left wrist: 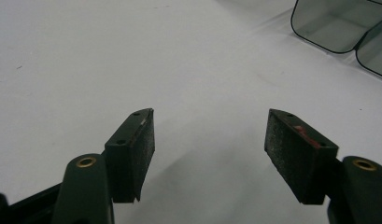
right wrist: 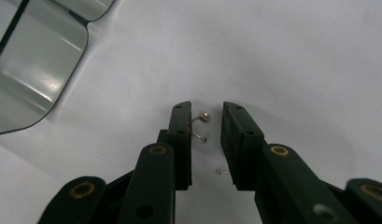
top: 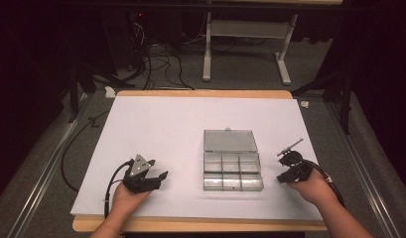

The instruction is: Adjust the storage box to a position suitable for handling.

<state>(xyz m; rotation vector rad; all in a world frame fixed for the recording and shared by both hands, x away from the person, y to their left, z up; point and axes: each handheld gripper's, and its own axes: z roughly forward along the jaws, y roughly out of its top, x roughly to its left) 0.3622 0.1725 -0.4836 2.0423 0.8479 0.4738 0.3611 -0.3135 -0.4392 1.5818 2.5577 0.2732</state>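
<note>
Pearl earring (right wrist: 201, 124) lies between the narrowly parted jaws of the right gripper (right wrist: 207, 122), at four o'clock from the box (top: 232, 159).
Closing gently should catch the thin wire; left gripper (left wrist: 209, 133) gapes wide, holding nothing.

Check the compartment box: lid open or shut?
Open. In the high view the compartment box has its lid folded back flat on the table, six compartments exposed.
</note>
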